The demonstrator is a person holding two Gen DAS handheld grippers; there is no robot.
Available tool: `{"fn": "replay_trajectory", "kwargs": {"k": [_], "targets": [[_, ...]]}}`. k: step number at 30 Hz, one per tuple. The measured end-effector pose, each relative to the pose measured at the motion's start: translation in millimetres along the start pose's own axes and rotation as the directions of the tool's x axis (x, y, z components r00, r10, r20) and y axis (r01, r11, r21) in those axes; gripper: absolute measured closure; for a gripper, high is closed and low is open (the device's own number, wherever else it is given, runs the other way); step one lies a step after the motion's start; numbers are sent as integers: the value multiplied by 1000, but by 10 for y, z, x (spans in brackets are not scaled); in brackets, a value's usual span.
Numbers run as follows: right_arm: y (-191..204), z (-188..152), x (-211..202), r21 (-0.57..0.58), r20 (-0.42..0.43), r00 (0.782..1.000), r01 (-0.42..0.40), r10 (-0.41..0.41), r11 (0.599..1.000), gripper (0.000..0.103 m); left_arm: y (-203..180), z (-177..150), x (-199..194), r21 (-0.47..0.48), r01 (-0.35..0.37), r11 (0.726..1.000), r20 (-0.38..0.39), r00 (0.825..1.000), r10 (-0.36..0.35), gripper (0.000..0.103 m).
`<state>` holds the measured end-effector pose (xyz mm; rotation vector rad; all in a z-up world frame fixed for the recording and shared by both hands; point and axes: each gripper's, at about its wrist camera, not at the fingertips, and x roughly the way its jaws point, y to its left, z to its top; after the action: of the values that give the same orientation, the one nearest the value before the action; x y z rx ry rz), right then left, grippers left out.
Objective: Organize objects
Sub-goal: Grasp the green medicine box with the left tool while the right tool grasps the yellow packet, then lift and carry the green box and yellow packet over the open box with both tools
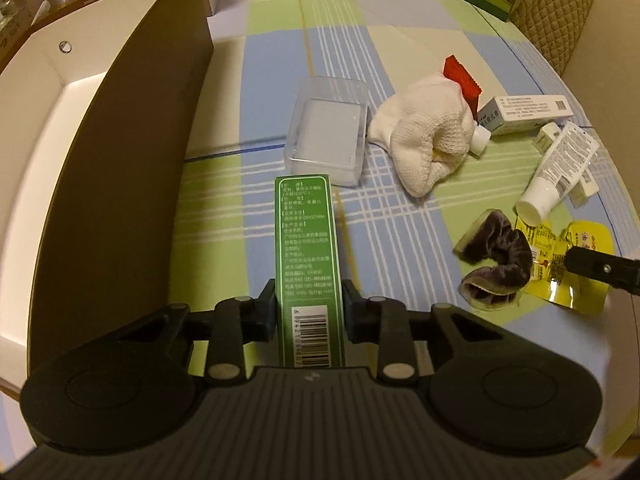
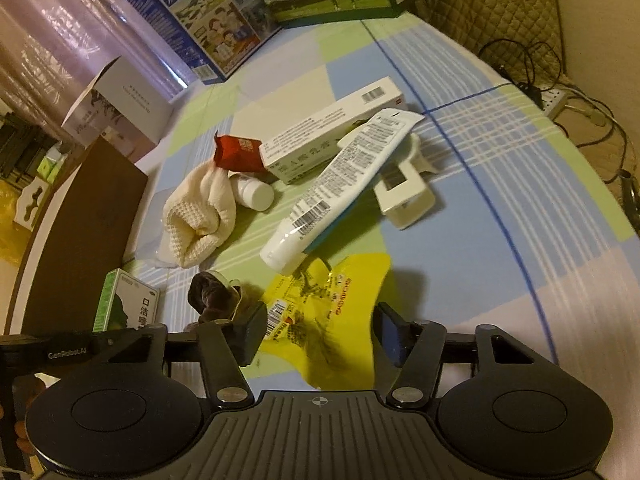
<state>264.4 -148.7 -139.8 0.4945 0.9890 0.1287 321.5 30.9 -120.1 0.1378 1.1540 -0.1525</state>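
Checked blue, green and cream cloth (image 1: 276,80) over the table, clutter toward its right edge. Left gripper (image 1: 309,305) clamped on slim green cardboard carton (image 1: 308,248), beside tall brown open storage box (image 1: 120,152) at left edge. Right gripper (image 2: 320,330) part-open, astride crinkled yellow foil pouch (image 2: 336,304), not yet pinching. Risk: slick foil sliding out; dark velvet scrunchie (image 2: 212,296) snagging alongside. Beyond: clear plastic tray (image 1: 326,132), waffle-knit white cloth (image 1: 424,136), white squeeze tube (image 2: 340,188).
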Motion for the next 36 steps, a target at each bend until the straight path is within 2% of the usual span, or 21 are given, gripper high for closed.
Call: {"fn": "replay_trajectory", "kwargs": {"k": [4,5,6,10,14,16,23,36], "targets": [[57,-2,68,-21,12,1000,16,-16,1000,59,7,19,38,14,8,1000,-7,1000,-8,71],[74,-2,83,-33,12,1000,19,-19,999,70,13,22,50,15,12,1000,-10,1000,-12,71],[88,-5,99,-45,5,1000,21,-20,999,74,20,27,62,17,14,1000,-12,1000,-14,71],[101,-39,93,-45,16,1000,10,-9,999,80,56,62,93,24,20,1000,-14,1000,-20,71],[112,-81,56,-31,23,1000,11,-10,999,81,68,83,146,35,34,999,-20,999,-33,71],[108,-112,25,-22,24,1000,15,-14,1000,81,66,77,164,37,43,998,-25,999,-42,76],[39,-223,-121,2,13,1000,1,-1,1000,81,20,-2,121,43,40,998,-15,999,-39,77],[-45,-306,-465,-80,-63,993,-100,95,992,85,-128,-531,-239,-72,38,997,-30,999,-40,77]]}}
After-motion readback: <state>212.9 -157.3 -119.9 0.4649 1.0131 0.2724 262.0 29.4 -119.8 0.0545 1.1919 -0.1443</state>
